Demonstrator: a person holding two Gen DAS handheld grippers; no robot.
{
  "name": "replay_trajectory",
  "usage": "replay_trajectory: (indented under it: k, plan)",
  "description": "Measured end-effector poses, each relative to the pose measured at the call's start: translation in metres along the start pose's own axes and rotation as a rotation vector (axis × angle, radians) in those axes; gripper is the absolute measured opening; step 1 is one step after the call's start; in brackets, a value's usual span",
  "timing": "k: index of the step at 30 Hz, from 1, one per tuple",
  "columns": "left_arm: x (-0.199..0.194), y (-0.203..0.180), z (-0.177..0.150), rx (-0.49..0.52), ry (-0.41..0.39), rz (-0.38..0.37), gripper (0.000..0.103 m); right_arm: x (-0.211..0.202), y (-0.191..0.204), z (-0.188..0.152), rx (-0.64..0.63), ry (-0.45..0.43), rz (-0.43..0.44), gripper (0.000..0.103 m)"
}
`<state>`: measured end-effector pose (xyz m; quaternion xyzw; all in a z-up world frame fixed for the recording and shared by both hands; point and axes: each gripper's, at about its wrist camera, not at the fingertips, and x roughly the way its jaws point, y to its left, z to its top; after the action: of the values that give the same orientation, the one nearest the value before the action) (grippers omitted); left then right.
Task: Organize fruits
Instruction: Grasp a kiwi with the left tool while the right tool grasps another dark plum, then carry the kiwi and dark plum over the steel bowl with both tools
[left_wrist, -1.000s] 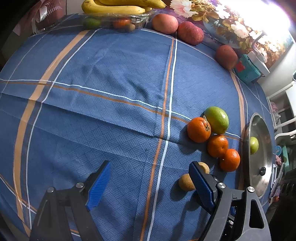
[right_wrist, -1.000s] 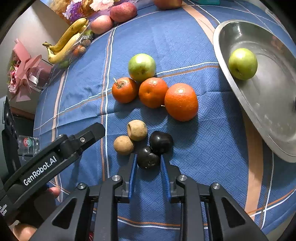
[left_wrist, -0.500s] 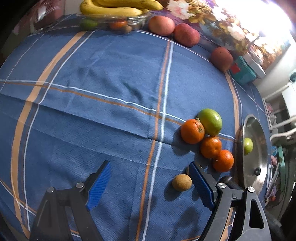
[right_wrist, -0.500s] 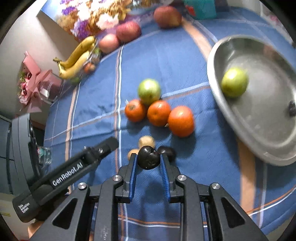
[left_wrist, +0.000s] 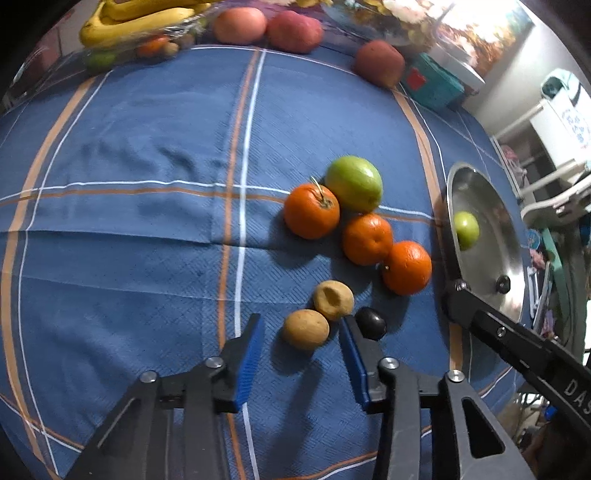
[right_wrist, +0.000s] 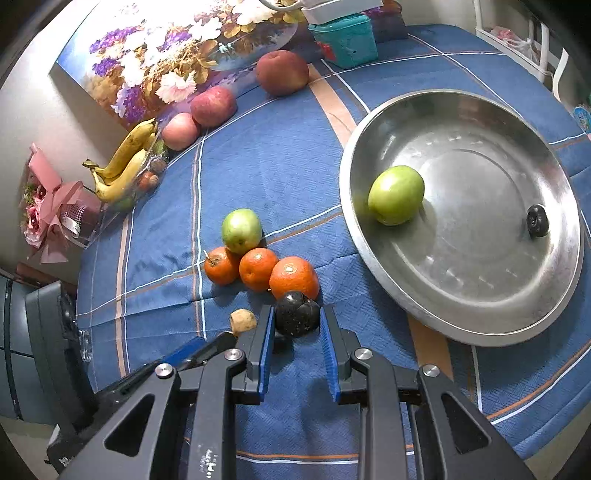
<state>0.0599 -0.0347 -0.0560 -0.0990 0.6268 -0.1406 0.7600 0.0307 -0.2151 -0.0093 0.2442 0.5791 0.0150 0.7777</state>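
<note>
Right wrist view shows the right gripper (right_wrist: 297, 319) clamped on a dark plum (right_wrist: 297, 314), held between its blue pads above the blue plaid tablecloth (right_wrist: 280, 147) and just in front of three oranges (right_wrist: 258, 274). Ahead to the right sits a steel bowl (right_wrist: 461, 317) holding a green apple (right_wrist: 396, 199) and another small dark plum (right_wrist: 537, 220). A second green apple (right_wrist: 241, 230) touches the oranges on the cloth. Left wrist view shows the left gripper (left_wrist: 301, 334) with its jaws spread apart around a brown fruit (left_wrist: 306, 329), not touching it; a second brown fruit (left_wrist: 333, 300) and a loose dark plum (left_wrist: 371, 322) lie just beside. Bananas (right_wrist: 123, 162) and red apples (right_wrist: 213, 107) line the far edge. The only writing is a partial "DAS" on the black arm (left_wrist: 517, 343) at right; nothing else is legible.
</note>
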Motion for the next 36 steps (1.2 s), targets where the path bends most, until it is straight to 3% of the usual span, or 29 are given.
replay_trajectory:
  k: [7,17,26,36]
  plan:
    - [0.011,-0.009,0.001,0.029,0.012,0.021,0.030,-0.002,0.001,0.000,-0.009,0.004,0.011,0.026]
    - [0.005,-0.006,-0.001,-0.003,0.012,0.003,0.030,-0.003,0.000,0.003,-0.017,0.013,0.042,0.026]
    - [-0.023,0.019,0.007,-0.095,-0.080,0.001,0.030,-0.005,0.001,0.004,-0.027,0.012,0.055,0.026]
    - [-0.035,0.039,0.010,-0.154,-0.122,0.018,0.030,-0.006,0.004,0.006,-0.041,0.018,0.072,0.026]
